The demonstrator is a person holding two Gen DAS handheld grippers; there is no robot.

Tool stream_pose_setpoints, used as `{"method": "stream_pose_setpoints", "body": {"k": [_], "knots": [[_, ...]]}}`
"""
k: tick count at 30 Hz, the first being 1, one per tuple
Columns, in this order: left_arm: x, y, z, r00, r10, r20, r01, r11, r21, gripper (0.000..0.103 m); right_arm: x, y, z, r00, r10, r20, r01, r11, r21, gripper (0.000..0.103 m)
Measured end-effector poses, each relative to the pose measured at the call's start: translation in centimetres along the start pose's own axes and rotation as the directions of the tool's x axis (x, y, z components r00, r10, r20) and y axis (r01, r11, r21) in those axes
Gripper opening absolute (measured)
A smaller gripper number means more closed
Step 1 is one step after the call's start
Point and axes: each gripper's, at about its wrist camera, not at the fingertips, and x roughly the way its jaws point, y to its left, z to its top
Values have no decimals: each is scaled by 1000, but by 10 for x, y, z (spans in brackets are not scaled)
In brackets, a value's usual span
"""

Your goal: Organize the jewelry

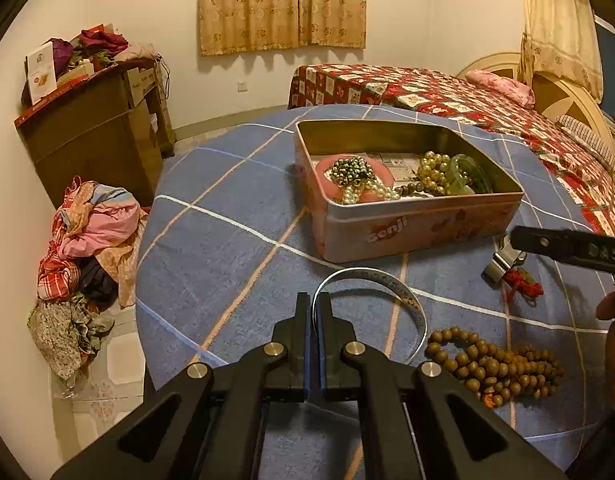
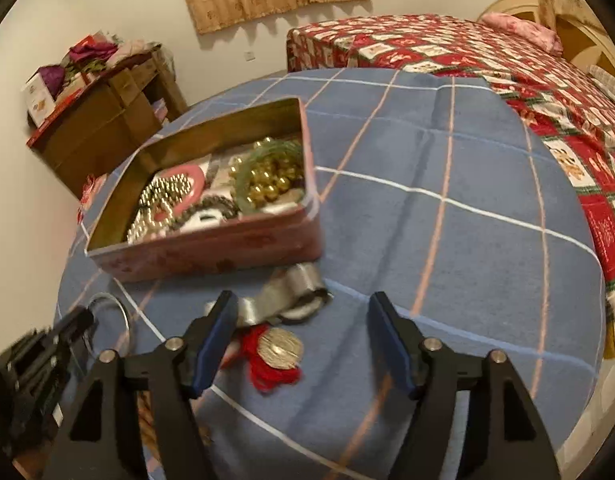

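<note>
A pink tin box (image 1: 407, 228) holding several bead necklaces and bangles sits on the blue checked cloth; it also shows in the right wrist view (image 2: 211, 252). My left gripper (image 1: 314, 304) is shut on a thin silver bangle (image 1: 387, 280) that rests on the cloth in front of the tin. My right gripper (image 2: 301, 308) is open, low over a silver clasp piece (image 2: 283, 296) and a round metal pendant on red thread (image 2: 279, 348). Those lie at the right in the left wrist view (image 1: 507, 260). A brown wooden bead necklace (image 1: 495, 364) lies to the right of the bangle.
The table (image 2: 447, 200) is round and its edge drops off at the left. A bed with a red patterned cover (image 1: 467, 96) stands behind. A brown cabinet (image 1: 95, 136) and a pile of clothes (image 1: 83, 256) are at the left on the floor.
</note>
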Motion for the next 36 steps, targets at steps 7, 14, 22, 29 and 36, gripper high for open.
{"method": "stream_pose_setpoints", "body": {"k": [7, 14, 22, 29, 36], "knots": [[-2, 3, -2, 1000, -21, -5, 21, 1000, -5, 2, 19, 26, -6, 994, -100, -40, 95, 990, -102, 82], [-1, 6, -2, 999, -32, -5, 32, 999, -14, 2, -3, -7, -16, 997, -54, -59, 46, 990, -134, 60], [3, 3, -4, 999, -32, -12, 32, 999, -16, 2, -6, -18, -16, 998, -35, -56, 26, 989, -148, 60], [8, 1, -3, 1000, -26, -14, 26, 1000, -10, 2, 1, -11, 3, 997, -72, -30, 67, 987, -147, 72], [5, -5, -1, 1000, -30, -1, 30, 999, 18, 2, 7, -12, 1, 996, -80, -50, 70, 981, -182, 24]]}}
